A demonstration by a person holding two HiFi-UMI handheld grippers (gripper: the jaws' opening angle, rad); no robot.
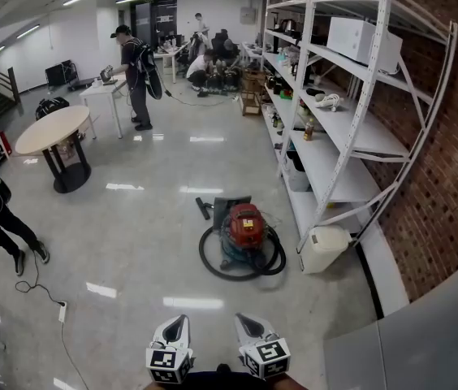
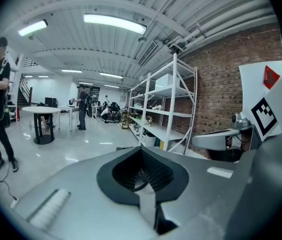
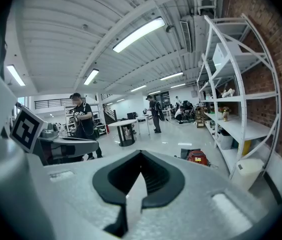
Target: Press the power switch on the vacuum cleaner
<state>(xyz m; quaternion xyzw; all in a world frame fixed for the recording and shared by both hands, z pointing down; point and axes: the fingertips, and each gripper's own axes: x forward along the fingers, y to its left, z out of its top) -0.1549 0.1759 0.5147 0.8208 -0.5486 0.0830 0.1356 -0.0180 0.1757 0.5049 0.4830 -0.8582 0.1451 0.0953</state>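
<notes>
Left gripper [image 1: 176,323], right gripper [image 1: 245,322]: jaws closed tip to tip, nothing held. Red drum-bodied vacuum cleaner with coiled black hose [image 1: 244,227]: on the floor, well ahead, beside white metal shelving [image 1: 336,149]. Advised: walk close, then press the switch squarely with one closed tip.

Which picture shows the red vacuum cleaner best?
The head view. It looks down on the whole red vacuum cleaner on the floor, with its black hose looped around it. The right gripper view shows only a small red part of it, far off past the gripper's body. The left gripper view does not show it.
</notes>
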